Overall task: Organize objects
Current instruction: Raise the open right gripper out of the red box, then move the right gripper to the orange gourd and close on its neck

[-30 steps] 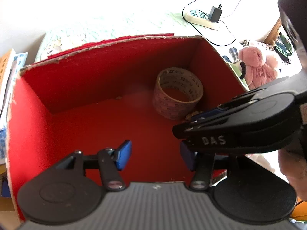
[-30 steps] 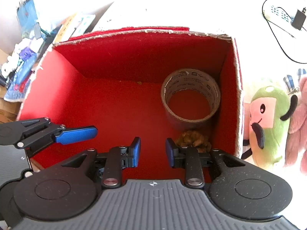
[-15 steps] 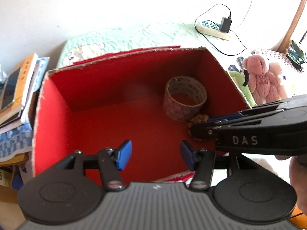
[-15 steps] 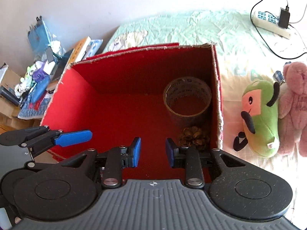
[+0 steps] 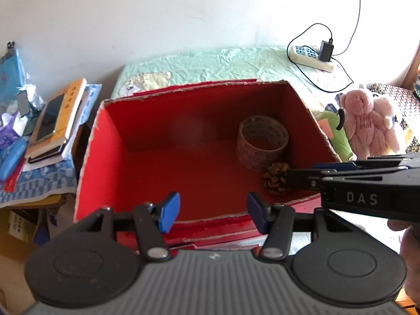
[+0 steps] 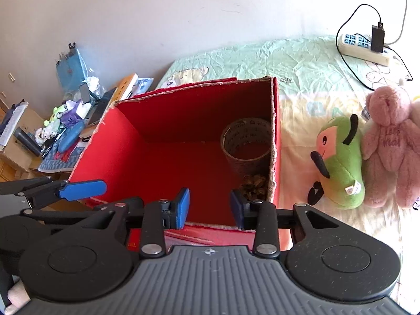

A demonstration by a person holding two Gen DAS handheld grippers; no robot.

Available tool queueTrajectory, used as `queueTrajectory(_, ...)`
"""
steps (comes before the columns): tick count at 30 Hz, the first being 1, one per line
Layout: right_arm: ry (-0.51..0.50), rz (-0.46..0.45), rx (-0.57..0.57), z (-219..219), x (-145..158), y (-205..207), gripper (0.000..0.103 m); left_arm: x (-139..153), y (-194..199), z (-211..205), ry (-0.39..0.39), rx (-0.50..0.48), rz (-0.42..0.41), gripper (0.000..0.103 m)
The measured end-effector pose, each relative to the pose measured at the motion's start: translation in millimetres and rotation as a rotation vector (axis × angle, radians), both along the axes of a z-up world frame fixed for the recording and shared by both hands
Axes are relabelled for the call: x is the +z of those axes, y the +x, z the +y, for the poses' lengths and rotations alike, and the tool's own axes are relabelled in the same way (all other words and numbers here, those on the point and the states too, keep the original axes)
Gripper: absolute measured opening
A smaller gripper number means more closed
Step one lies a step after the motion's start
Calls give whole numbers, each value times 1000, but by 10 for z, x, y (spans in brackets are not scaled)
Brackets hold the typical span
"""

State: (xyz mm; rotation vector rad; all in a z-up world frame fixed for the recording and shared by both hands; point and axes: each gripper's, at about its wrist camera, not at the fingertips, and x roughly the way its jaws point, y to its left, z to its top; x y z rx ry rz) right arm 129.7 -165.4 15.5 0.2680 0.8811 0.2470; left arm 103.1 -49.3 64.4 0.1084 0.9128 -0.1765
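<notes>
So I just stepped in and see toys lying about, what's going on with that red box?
A person is tidying things into the red cardboard box with a handheld gripper in each hand. A tape roll and a pine cone already lie inside, near its right wall. Both the left gripper and right gripper are empty, jaws opening, hanging at the box's near edge. A green plush and a pink teddy bear lie on the bed outside.
</notes>
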Motion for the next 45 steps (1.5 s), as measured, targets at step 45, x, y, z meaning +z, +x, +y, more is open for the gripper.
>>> queueTrajectory(45, 190, 145, 94, -515, -532, -446, 38, -391, -608, -365, -6, 83, 113, 83)
